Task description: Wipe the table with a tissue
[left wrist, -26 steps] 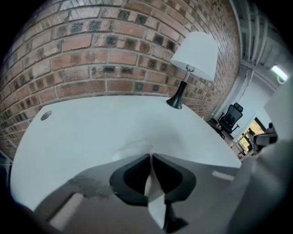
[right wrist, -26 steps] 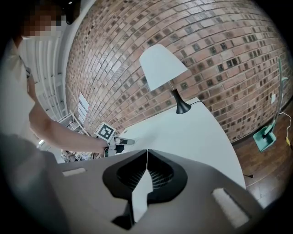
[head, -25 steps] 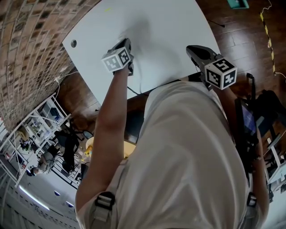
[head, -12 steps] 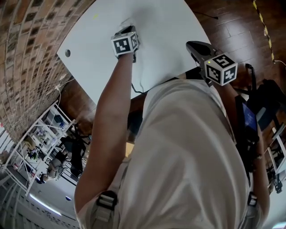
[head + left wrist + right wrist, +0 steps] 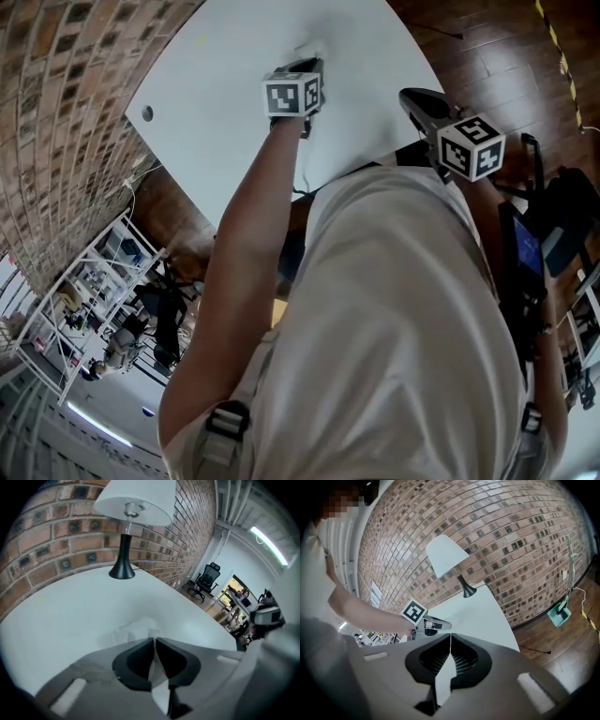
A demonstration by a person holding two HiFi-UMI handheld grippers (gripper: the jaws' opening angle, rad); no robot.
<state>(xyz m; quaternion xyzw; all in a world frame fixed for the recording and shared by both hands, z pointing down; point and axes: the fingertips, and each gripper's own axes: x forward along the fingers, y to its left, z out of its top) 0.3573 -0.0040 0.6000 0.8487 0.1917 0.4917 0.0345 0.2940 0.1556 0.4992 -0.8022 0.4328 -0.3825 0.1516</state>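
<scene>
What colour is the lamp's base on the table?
The base is black, under a white shade; the left gripper view shows it best.

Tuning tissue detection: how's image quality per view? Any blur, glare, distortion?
Left gripper view: tissue is soft and low-contrast against the white table, and the corners are dark. Head view: fisheye bends the brick wall, the table is nearly blown out, and the tissue barely separates from it. Right gripper view: sharp, wall curved, black vignette.
</scene>
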